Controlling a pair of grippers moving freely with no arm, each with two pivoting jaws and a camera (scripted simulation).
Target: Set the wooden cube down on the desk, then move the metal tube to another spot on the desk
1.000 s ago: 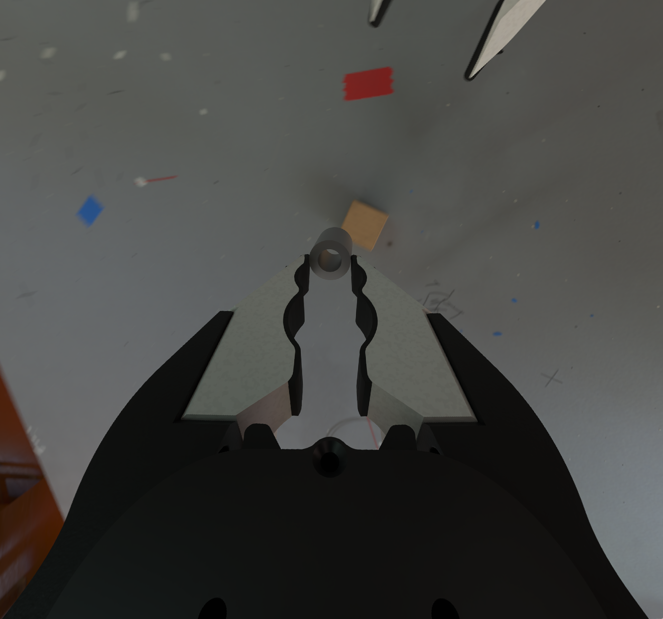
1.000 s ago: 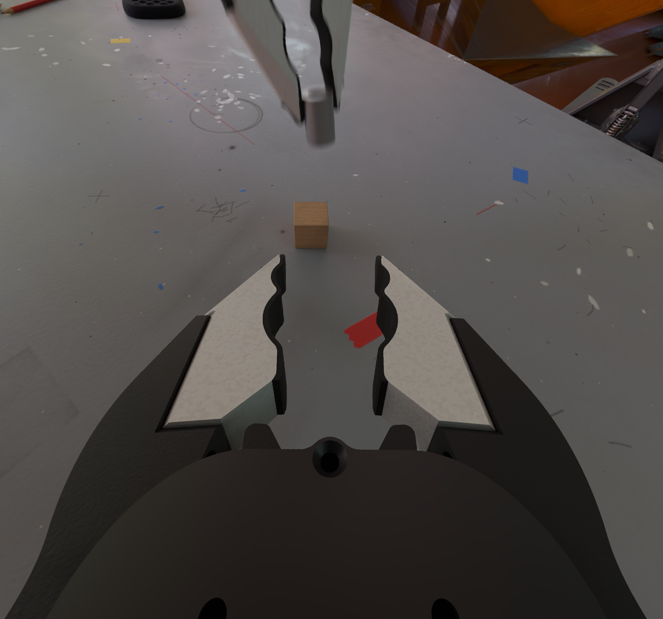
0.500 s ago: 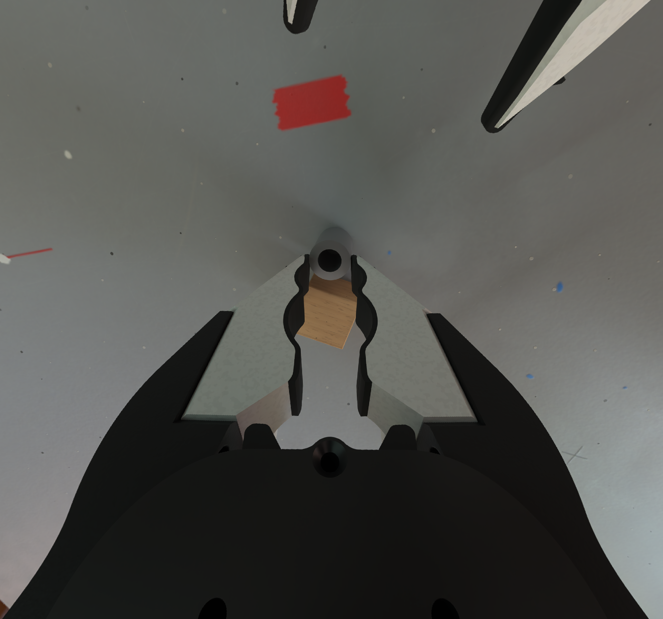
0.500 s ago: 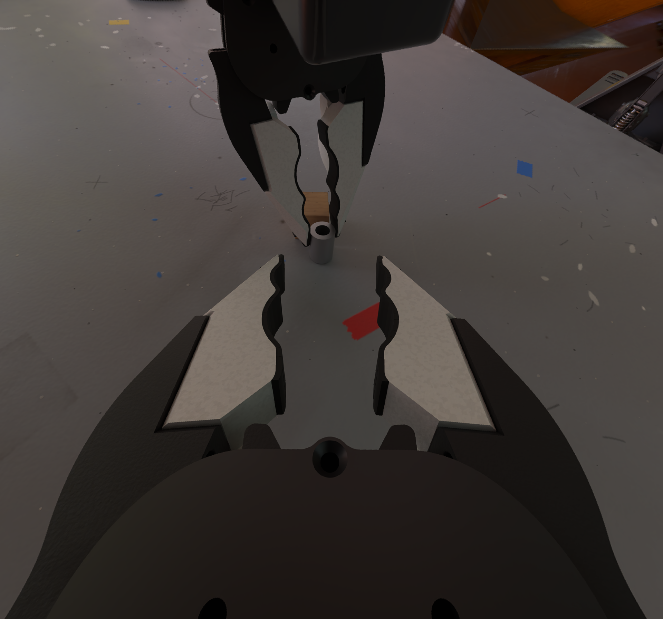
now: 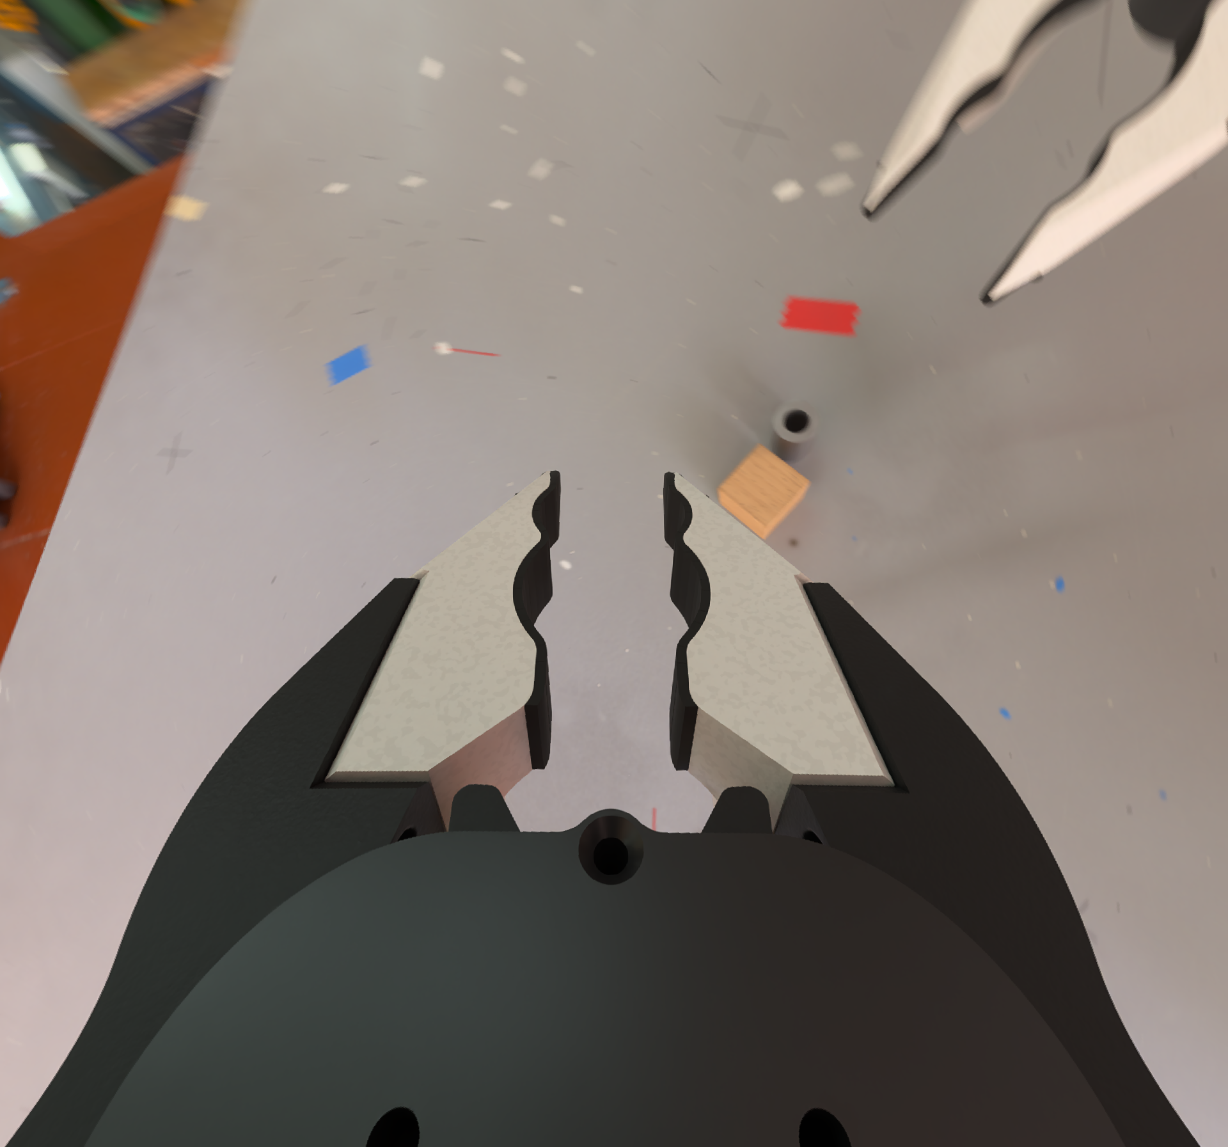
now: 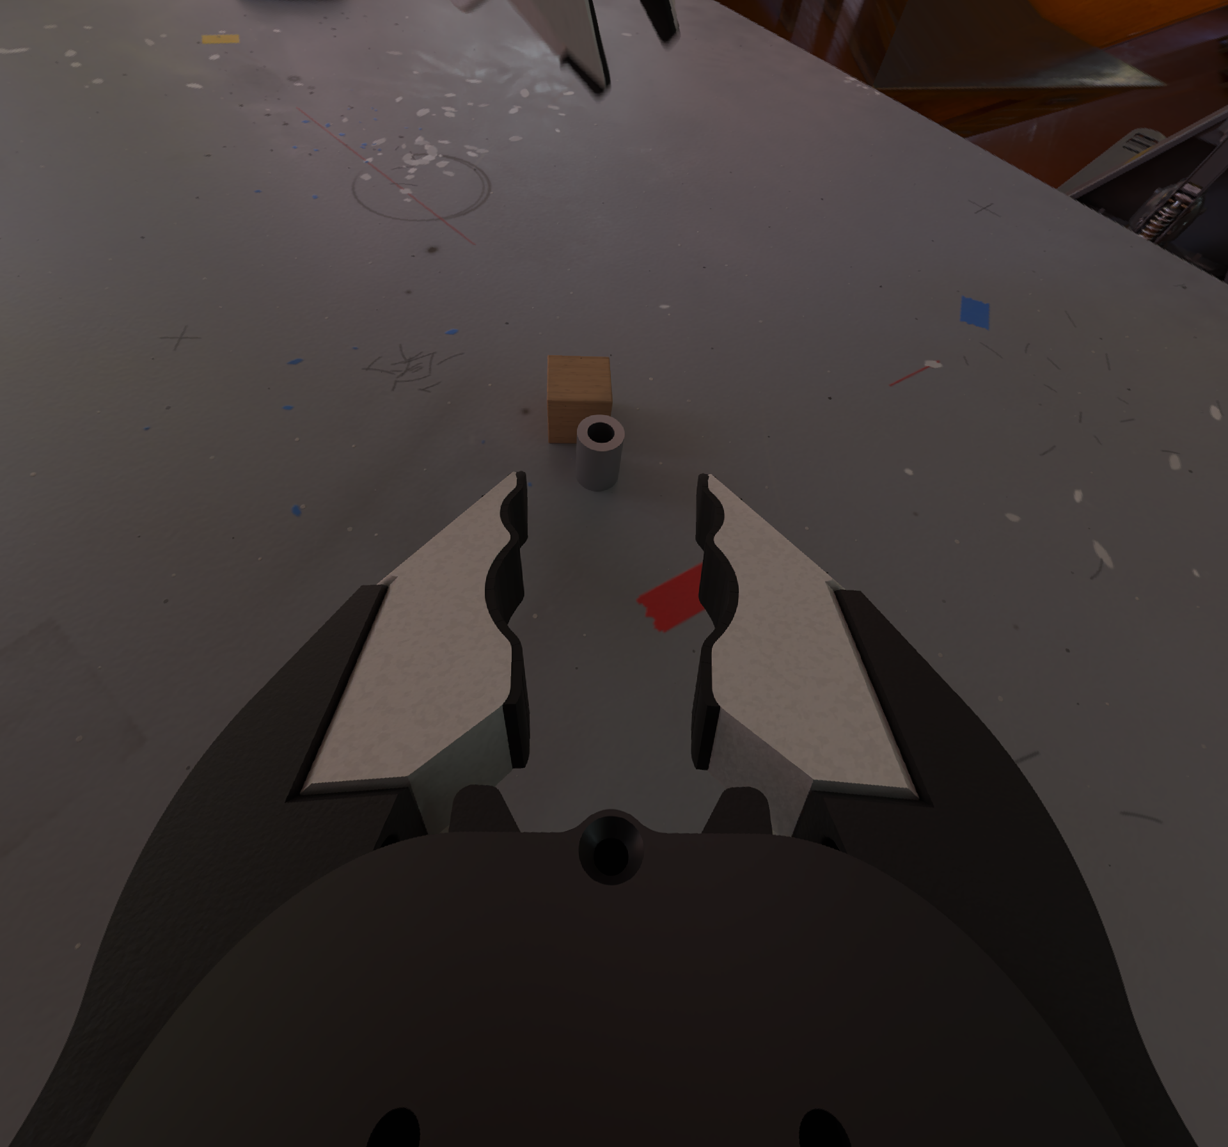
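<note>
Wooden cube (image 5: 764,489) and metal tube (image 5: 795,430) are seen right of the middle in the left wrist view, both on the desk (image 5: 465,251), just beside each other. The left gripper (image 5: 611,480) is spread apart and empty.

In the right wrist view, the tube (image 6: 599,454) is stood upright near the middle, with the cube (image 6: 578,394) just above it. The right gripper (image 6: 611,484) is spread apart and empty too. Both steps look done; it is judged that only backing away is called for.

My left hand-held gripper (image 5: 611,480) and right hand-held gripper (image 6: 611,482) match: rounded matte-black bodies, pale speckled-grey fingers with wavy black inner pads, one central screw hole.
</note>
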